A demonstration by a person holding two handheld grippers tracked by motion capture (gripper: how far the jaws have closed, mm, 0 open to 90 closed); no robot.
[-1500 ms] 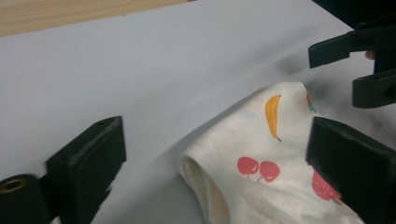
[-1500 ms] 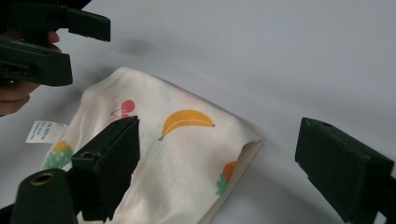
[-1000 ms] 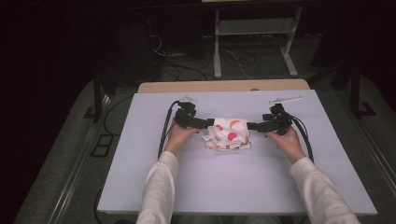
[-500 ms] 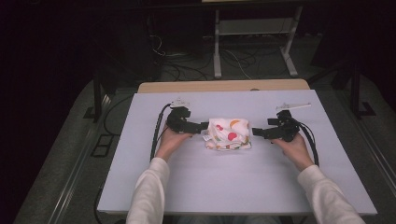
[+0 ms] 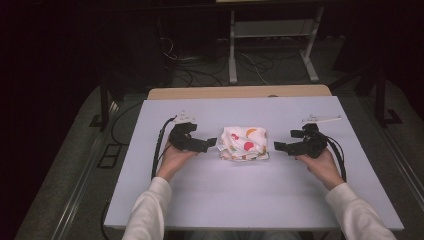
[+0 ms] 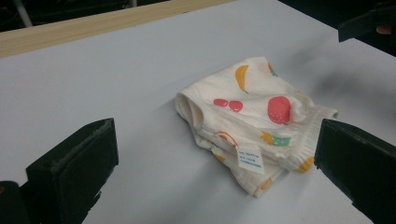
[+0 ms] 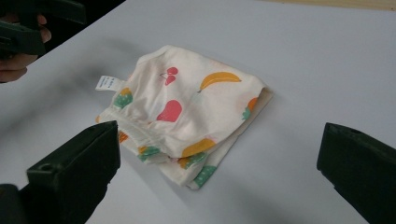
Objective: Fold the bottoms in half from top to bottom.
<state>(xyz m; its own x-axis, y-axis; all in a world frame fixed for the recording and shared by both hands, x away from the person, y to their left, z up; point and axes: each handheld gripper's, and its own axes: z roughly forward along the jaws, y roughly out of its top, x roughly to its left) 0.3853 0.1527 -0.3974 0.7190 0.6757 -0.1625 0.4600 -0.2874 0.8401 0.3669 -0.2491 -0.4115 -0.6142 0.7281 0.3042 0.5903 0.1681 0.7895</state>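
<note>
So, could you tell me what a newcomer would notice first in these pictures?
Probably the folded fruit-print cloth, bright at the middle of the pale table. Next, the left gripper and right gripper flanking it, both open and clear of it.

A lab: dark room; floor cables [image 5: 200,62]; metal stand [image 5: 272,35]; bare white table [image 5: 250,200].

A pale lavender-grey table top [image 5: 240,200] is the brightest thing in a dim room. A light wooden strip [image 5: 240,92] runs along the table's far edge. Beyond the table, a white metal stand [image 5: 272,35] rests on the dark floor, with loose cables [image 5: 200,62] lying beside its foot. Left of the table, grey carpet [image 5: 65,185] borders a dark metal rail [image 5: 82,192].
</note>
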